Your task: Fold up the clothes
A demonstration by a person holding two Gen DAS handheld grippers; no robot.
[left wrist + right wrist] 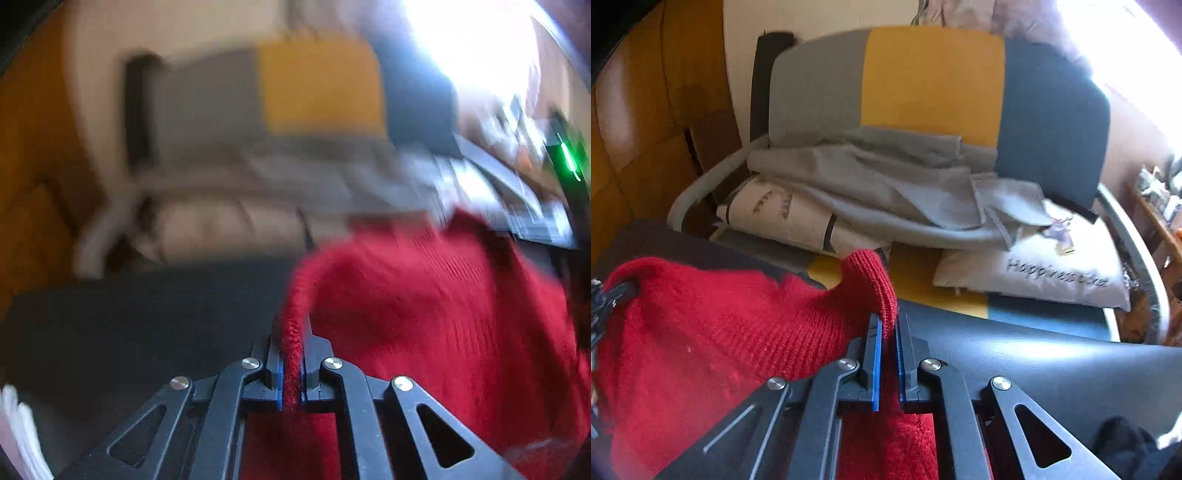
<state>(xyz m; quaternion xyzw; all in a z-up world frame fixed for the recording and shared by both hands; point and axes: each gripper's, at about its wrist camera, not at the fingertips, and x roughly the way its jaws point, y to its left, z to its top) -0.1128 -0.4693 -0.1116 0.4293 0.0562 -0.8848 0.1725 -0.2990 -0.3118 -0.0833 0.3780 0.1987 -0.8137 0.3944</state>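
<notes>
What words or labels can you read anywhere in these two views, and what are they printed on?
"Happiness" then a second word too blurred to read: dark script on the white pillow lying on the chair seat in the right wrist view.
The cream cushion under the grey fabric carries dark shapes, no readable letters.
Shelf items at the far right: too small to read.
Left wrist view: motion-blurred, nothing readable.

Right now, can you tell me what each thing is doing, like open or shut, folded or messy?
Left gripper: shut on the red sweater's edge.
Right gripper: shut on another edge of it.
Red sweater: lifted, hanging between both grippers, not folded.
Grey cloth: crumpled on the chair.
White pillow: lying flat on the chair seat.
Chair: upright, piled with cloth and pillows.
</notes>
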